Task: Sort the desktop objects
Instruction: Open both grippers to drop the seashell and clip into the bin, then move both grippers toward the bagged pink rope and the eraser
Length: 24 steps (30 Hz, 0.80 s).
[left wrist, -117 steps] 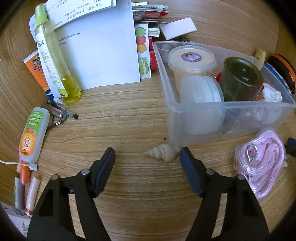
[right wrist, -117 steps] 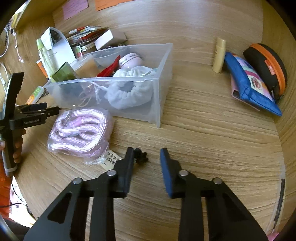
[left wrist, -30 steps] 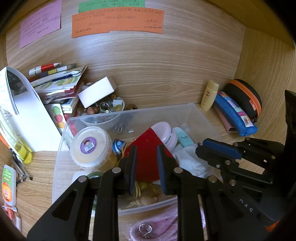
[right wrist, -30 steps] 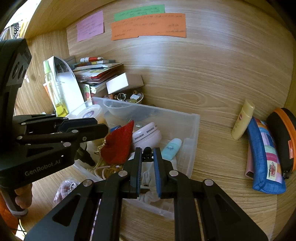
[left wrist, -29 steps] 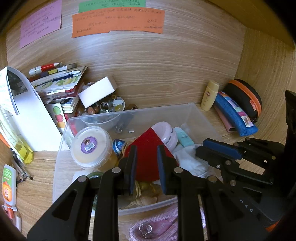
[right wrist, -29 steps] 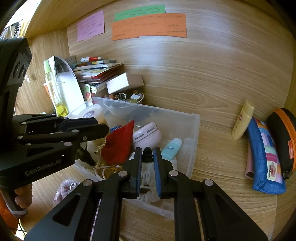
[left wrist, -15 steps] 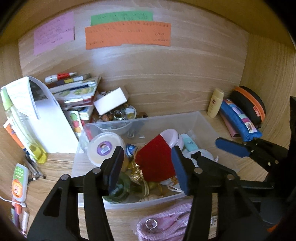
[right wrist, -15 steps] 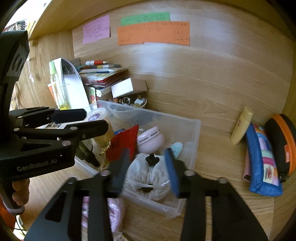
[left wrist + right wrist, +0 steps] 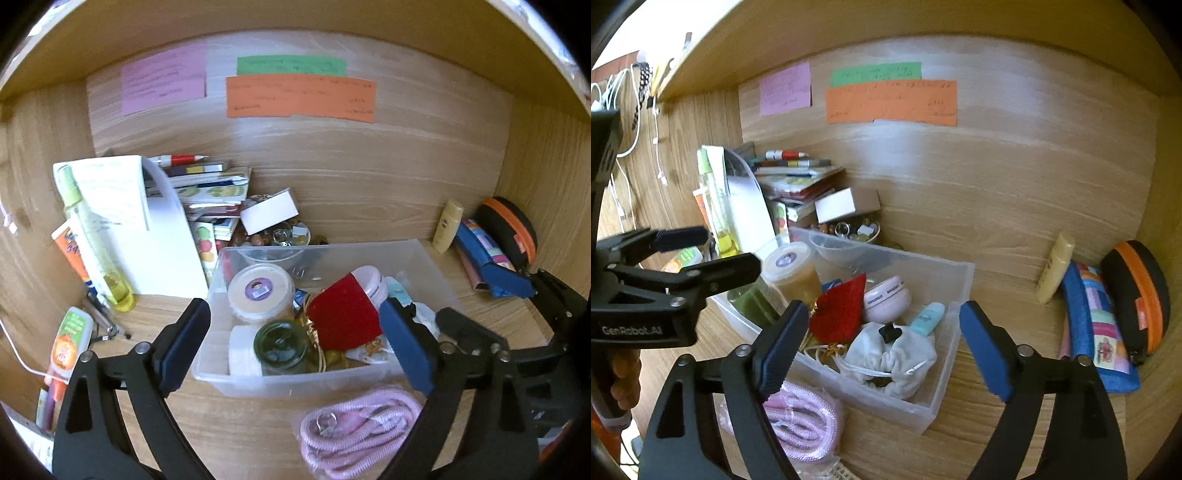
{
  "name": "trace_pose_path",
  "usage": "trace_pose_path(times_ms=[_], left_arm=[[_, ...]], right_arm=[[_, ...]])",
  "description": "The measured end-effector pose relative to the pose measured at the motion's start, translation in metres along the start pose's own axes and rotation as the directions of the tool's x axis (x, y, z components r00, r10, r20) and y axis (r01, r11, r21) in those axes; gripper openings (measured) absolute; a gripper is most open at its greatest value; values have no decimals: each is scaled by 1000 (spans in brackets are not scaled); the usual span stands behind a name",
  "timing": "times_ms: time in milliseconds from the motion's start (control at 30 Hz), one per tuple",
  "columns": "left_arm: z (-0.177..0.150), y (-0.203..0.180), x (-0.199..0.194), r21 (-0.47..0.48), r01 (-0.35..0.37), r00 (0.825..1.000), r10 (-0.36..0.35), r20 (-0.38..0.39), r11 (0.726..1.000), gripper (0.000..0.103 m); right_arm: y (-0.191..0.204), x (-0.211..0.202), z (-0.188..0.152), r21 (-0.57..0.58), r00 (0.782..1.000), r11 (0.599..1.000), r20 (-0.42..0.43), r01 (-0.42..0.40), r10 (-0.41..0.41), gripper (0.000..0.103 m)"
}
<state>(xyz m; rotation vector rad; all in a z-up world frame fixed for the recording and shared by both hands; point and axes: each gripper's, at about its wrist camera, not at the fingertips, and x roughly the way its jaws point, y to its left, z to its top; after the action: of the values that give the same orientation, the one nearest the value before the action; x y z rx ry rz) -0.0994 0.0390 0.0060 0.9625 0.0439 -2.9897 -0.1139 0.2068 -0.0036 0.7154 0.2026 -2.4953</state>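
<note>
A clear plastic bin [image 9: 325, 384] [image 9: 945, 387] on the wooden desk holds a cream tub [image 9: 260, 291], a green jar [image 9: 282, 343], a red pouch [image 9: 343, 317] [image 9: 840, 314], a pink compact [image 9: 886, 297], a white cloth bundle [image 9: 894, 354] and a small black clip [image 9: 888, 332] lying on the cloth. My left gripper [image 9: 295, 350] is open and empty, raised above the bin's near side. My right gripper [image 9: 882, 350] is open and empty above the bin's right end. A bagged pink cord [image 9: 351, 432] [image 9: 801, 424] lies in front of the bin.
Left of the bin stand a spray bottle [image 9: 92, 236], papers [image 9: 147, 229], tubes and pens [image 9: 66, 339]. Behind it are stacked books [image 9: 207, 192], a white box [image 9: 269, 216] and a bowl of trinkets [image 9: 280, 236]. Right are a yellow bottle [image 9: 1054, 273], a blue pouch [image 9: 1097, 328] and an orange-zipped case [image 9: 1137, 299].
Both grippers were shut over the bin a second ago and have opened wide. The black clip left my right gripper and now lies on the white cloth. Both grippers drew back and up.
</note>
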Motion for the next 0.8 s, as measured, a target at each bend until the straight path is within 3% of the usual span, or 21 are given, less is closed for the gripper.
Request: trace_pose_path(times_ms=[367, 533, 800], left_arm=[[-28, 18, -11, -50, 49, 997, -52, -63, 998, 99], [-50, 17, -2, -42, 64, 989, -69, -134, 997, 99], [-89, 7, 0, 51, 90, 971, -77, -226, 995, 99]], right_arm=[[5, -37, -22, 1, 998, 998, 3, 68, -68, 88], [2, -39, -47, 19, 995, 996, -54, 90, -89, 89], [-13, -36, -82, 56, 980, 992, -167, 116, -105, 89]])
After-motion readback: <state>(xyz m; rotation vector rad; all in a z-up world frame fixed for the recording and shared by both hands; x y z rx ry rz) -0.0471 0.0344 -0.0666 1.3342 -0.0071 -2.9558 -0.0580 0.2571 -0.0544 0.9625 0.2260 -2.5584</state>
